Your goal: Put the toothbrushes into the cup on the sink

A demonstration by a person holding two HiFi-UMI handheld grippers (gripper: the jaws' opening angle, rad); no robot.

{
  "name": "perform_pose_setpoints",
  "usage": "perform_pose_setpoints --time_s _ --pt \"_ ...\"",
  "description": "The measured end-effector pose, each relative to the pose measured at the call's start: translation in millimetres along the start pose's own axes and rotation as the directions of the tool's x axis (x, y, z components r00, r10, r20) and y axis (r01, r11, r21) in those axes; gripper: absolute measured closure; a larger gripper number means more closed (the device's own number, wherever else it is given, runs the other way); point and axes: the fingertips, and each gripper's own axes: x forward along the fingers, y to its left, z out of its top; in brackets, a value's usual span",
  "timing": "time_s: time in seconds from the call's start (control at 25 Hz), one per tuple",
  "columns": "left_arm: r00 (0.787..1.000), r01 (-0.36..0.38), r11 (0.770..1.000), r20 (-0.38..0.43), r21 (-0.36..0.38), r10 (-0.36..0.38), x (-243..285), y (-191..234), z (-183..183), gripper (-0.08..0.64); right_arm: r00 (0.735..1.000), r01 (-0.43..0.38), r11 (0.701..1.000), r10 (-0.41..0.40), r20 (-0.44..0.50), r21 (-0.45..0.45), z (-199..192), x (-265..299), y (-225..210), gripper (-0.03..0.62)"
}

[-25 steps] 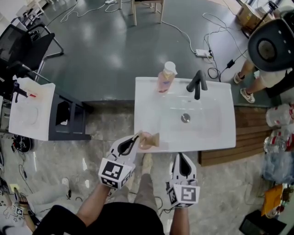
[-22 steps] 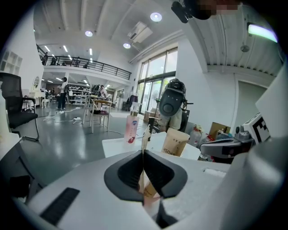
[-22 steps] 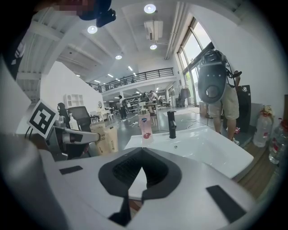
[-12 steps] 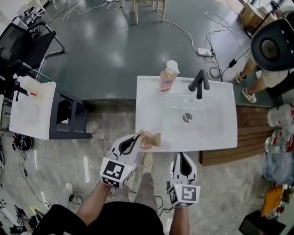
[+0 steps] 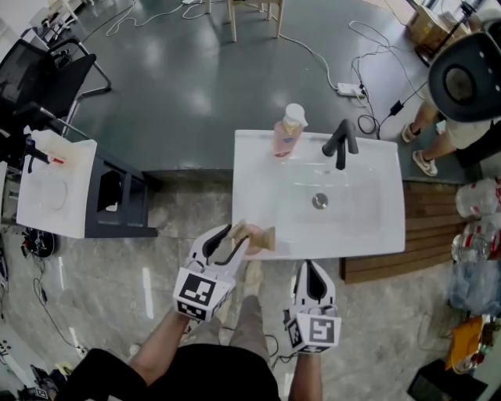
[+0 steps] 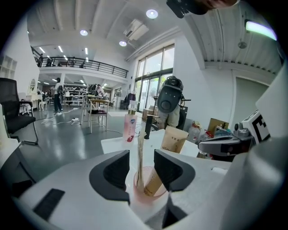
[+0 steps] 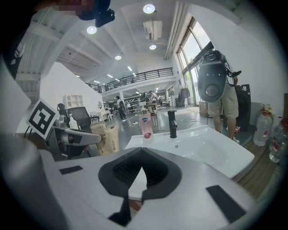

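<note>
Holding our left gripper (image 6: 141, 169) at the front left corner of the sink (image 5: 368, 227), we have just been opening its jaws; the toothbrush (image 6: 140, 150) stands free between them in the pink cup (image 6: 140, 197), beside a tube (image 6: 174, 139). Our right gripper (image 7: 141, 170) is closed and empty

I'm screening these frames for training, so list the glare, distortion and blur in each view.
Head view: sharp, light patches glare on the glossy grey floor, white ceramic sink near overexposed. Left gripper view: fisheye bend, black corners, bright windows washed out. Right gripper view: same curved vignette, ceiling lamps blown white.
</note>
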Motion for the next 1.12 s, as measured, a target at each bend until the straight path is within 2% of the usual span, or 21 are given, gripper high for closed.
perform_pose_setpoints --time_s 0.12,0.72,1.12 --pt "1.0 -0.007 1.0 0.006 0.001 0.007 -1 2 1 0.385 1.0 0.0 1.0 0.0 0.0 0.001 0 0 0 0.594" --pt "0.999 -0.006 1.0 0.051 0.022 0.005 -16 1 22 0.383 0.999 0.009 1.0 -0.009 0.042 -0.008 18 -8 9 0.594" --pt "0.989 -0.018 0.998 0.145 0.064 0.008 -60 -1 57 0.387 0.993 0.019 0.999 -0.015 0.119 -0.04 51 -35 34 0.594"
